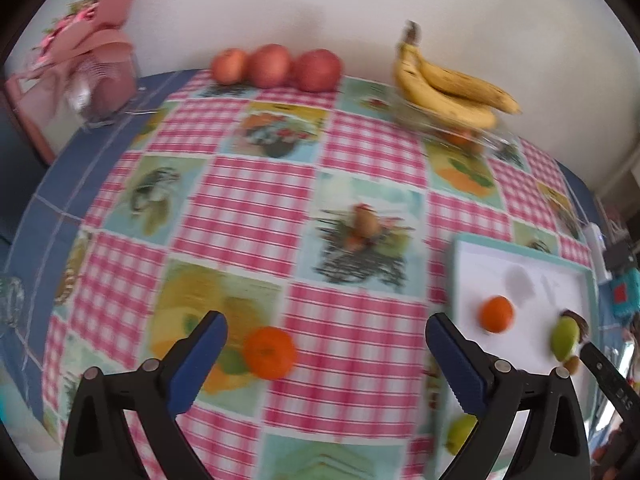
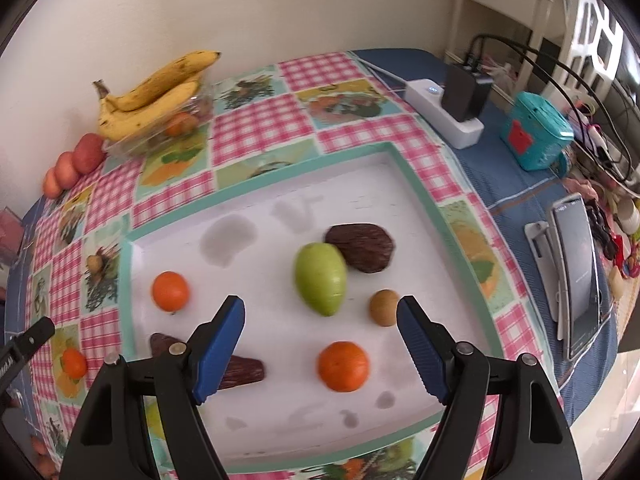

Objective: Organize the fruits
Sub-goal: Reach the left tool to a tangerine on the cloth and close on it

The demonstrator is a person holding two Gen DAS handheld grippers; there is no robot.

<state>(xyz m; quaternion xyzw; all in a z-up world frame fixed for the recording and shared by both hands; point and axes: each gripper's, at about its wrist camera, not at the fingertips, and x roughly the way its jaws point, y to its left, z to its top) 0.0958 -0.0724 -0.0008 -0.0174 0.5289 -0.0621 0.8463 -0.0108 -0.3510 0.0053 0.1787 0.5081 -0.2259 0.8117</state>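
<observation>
A loose orange lies on the checked tablecloth, left of the white tray. The left gripper hovers over it, fingers spread wide, holding nothing. The right gripper hangs above the tray, fingers equally wide apart and empty, with a second orange between them and a green fruit just beyond.

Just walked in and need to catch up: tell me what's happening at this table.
A person is sorting fruit with a handheld gripper in each hand. Both are open and empty. The left gripper points at a loose orange on the checked tablecloth. The right gripper hovers over the white tray, which already holds a green fruit, two oranges and some brown items. Bananas and apples sit by the wall.
</observation>
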